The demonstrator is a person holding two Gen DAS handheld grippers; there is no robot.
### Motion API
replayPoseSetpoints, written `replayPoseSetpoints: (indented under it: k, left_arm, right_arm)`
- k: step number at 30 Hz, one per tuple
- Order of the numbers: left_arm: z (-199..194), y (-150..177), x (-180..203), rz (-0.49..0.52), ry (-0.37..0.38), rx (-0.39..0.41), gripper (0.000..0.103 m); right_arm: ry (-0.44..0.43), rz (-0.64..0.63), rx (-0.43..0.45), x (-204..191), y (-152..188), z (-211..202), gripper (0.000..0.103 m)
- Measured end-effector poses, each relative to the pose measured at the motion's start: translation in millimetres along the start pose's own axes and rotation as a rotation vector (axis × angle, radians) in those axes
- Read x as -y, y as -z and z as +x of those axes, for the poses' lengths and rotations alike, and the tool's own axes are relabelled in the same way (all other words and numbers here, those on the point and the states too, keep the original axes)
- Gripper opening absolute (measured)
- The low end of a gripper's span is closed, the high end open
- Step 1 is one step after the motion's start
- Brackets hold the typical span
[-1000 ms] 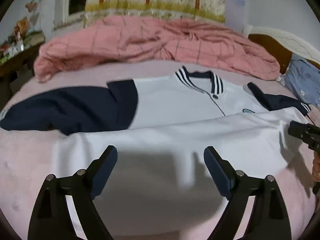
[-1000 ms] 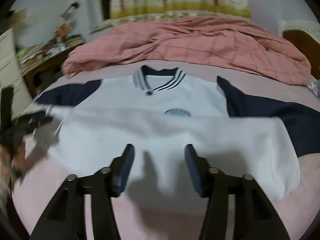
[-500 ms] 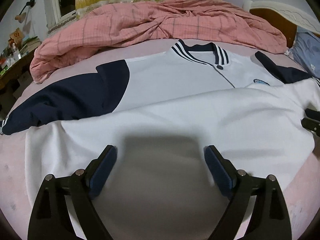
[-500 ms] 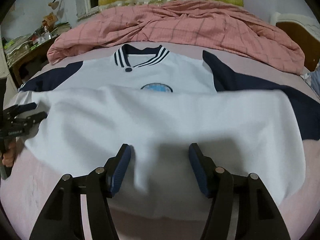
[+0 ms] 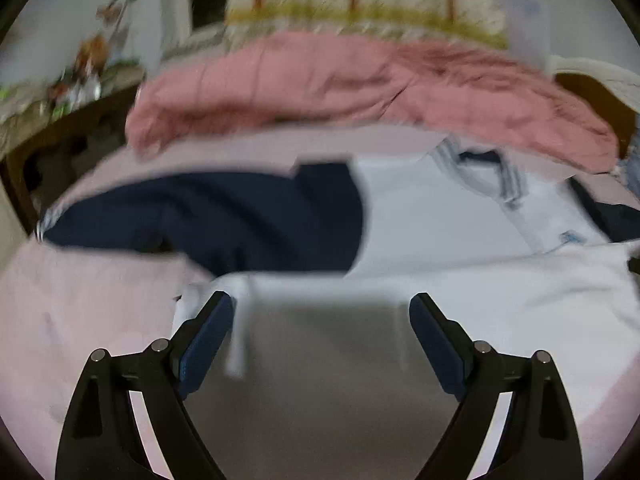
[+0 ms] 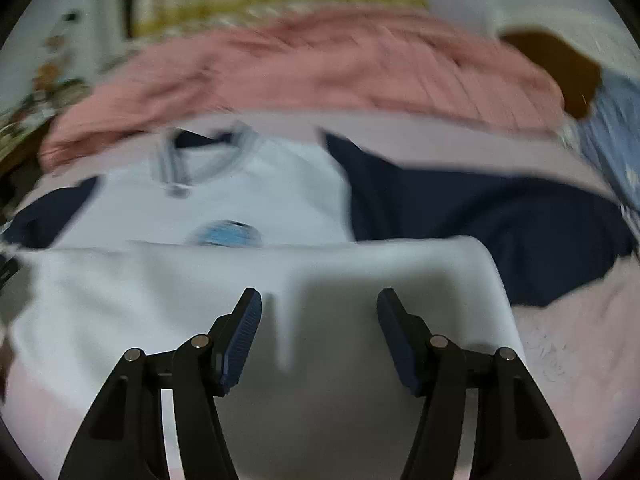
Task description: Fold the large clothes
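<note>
Since half a second ago, both cameras have been swung apart and drawn back: in the left view the navy left sleeve [image 5: 224, 216] has been brought to the middle and the shirt's left edge now lies just ahead of the left gripper [image 5: 320, 320], while in the right view the right sleeve [image 6: 480, 220] and the fold's right corner have come in. The frames are blurred by this motion. Nearest, the jaws of both grippers are spread wide and nothing is held between them; the right gripper [image 6: 318, 320] hovers over the folded-up lower half. The shirt [image 5: 460, 280] is laid flat on the bed [image 5: 80, 312], its hem already turned up toward the chest so that the badge [image 6: 224, 236] is partly reached by the fold line; the striped collar [image 6: 200, 160] lies beyond. Both sleeves are spread outward and not yet folded in. If a sleeve were pinched too shallowly, it could slip out in mid-fold; if the layers below were caught too, the finished fold could be dragged askew. A wrinkle near the left edge might be pressed in. Farther back, a pink quilt [image 5: 360, 92] is heaped, near enough to be snagged. No containers can be made out; a cluttered desk [image 5: 60, 104] at far left is too blurred to read.
</note>
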State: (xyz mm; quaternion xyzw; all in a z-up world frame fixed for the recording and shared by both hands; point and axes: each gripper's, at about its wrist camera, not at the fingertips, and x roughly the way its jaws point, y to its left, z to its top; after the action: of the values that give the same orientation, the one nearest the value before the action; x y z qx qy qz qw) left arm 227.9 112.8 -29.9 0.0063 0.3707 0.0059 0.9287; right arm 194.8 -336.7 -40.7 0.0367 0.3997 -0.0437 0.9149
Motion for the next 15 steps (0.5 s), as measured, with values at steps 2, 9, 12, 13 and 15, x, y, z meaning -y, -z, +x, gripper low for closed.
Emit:
replayPoseSetpoints:
  k: [2, 9, 12, 13, 15]
  left_arm:
    - [20.6, 5.3, -15.1, -0.072, 0.059, -0.096, 0.091]
    - [12.5, 16.7, -16.5, -0.074, 0.032, -0.088, 0.092]
    - [1.9, 20.9, -20.5, -0.096, 0.067, -0.062, 0.091]
    - [-0.3, 21.4, -18.3, -0.094, 0.067, -0.053, 0.091]
    - [-2.4, 21.3, -14.2, -0.08, 0.051, -0.041, 0.091]
  right_arm:
    - [-0.07, 0.058, -0.042, 17.0, 9.3, 18.6, 0.063]
    - [-0.138, 0.082, -0.003, 28.3, 35.8, -6.6, 0.063]
    - [-0.142, 0.092, 0.016, 30.6, 41.1, -12.6, 0.063]
    - [-0.135, 0.086, 0.023, 29.6, 41.7, -13.4, 0.065]
    - [-0.127, 0.084, 0.028, 29.2, 41.7, -14.1, 0.067]
